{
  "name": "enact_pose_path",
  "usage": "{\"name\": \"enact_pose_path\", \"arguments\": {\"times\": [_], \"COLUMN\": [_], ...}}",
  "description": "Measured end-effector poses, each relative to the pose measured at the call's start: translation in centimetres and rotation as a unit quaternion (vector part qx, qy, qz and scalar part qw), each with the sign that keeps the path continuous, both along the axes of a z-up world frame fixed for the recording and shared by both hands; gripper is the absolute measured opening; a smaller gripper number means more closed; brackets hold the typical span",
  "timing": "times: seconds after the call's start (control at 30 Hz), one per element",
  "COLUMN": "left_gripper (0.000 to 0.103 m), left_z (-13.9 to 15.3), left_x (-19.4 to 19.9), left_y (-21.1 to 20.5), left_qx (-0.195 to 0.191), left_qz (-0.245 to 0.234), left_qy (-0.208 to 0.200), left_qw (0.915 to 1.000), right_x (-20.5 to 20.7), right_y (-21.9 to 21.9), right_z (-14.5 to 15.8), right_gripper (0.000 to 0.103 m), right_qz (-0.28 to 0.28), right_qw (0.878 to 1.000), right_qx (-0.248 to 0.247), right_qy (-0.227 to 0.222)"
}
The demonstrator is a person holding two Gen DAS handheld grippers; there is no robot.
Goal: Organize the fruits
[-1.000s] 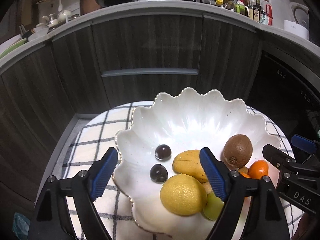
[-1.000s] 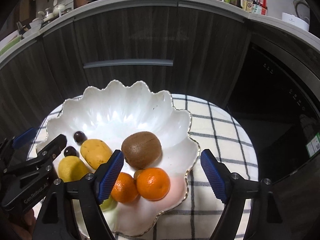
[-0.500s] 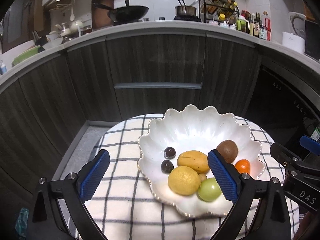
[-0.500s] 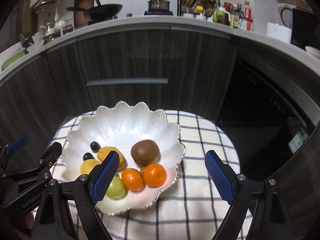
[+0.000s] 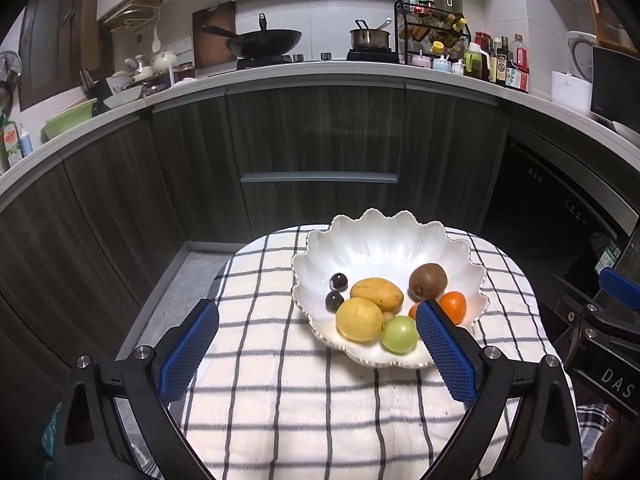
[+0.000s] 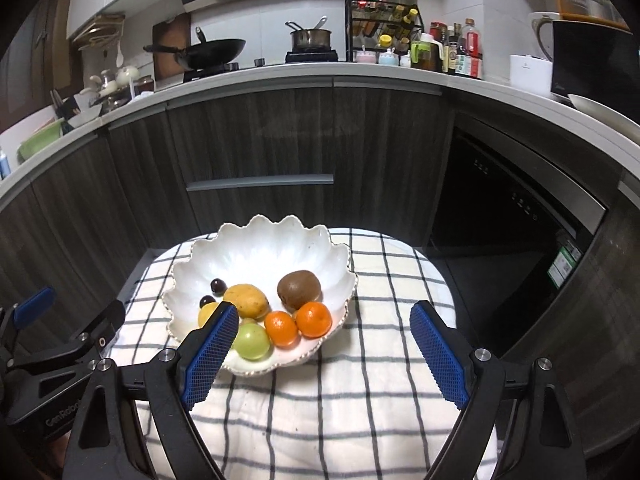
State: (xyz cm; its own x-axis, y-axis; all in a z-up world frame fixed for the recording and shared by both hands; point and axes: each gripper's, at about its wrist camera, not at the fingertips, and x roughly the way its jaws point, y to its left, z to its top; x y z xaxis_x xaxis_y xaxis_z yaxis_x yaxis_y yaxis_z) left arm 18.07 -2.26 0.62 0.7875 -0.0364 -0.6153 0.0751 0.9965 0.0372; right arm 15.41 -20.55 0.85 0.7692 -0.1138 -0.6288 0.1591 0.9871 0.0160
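The scalloped white ceramic bowl (image 5: 386, 236) of fruit is seen ahead of and below both empty, wide-spread claws, nearer the left gripper (image 5: 318, 354) than the right gripper (image 6: 328, 354).

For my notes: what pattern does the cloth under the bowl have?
White cloth with a dark grid check; the right wrist view shows it best.

"DAS" on right gripper (image 5: 608, 364)
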Motion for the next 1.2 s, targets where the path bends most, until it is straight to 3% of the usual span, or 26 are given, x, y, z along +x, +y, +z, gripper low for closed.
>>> {"name": "enact_pose_path", "arguments": {"times": [0.5, 0.83, 1.2], "left_gripper": [0.102, 0.103, 0.103], "left_z": [2.0, 2.2, 1.3], "left_x": [-6.7, -10.9, -13.4], "left_y": [0.9, 1.7, 1.8], "left_qx": [-0.007, 0.005, 0.014], "left_qz": [0.016, 0.014, 0.020], "left_qy": [-0.016, -0.014, -0.002], "left_qw": [0.9997, 0.9998, 0.9997], "right_x": [-6.8, -10.1, -12.7], "right_y": [0.4, 0.9, 1.5], "right_z": [2.3, 1.4, 0.7], "right_gripper": [0.089, 0.092, 0.092], "right_qz": [-0.011, -0.003, -0.002], "right_qw": [1.000, 1.000, 1.000], "right_qx": [0.000, 0.024, 0.012], "right_qy": [-0.025, -0.011, -0.012]}}
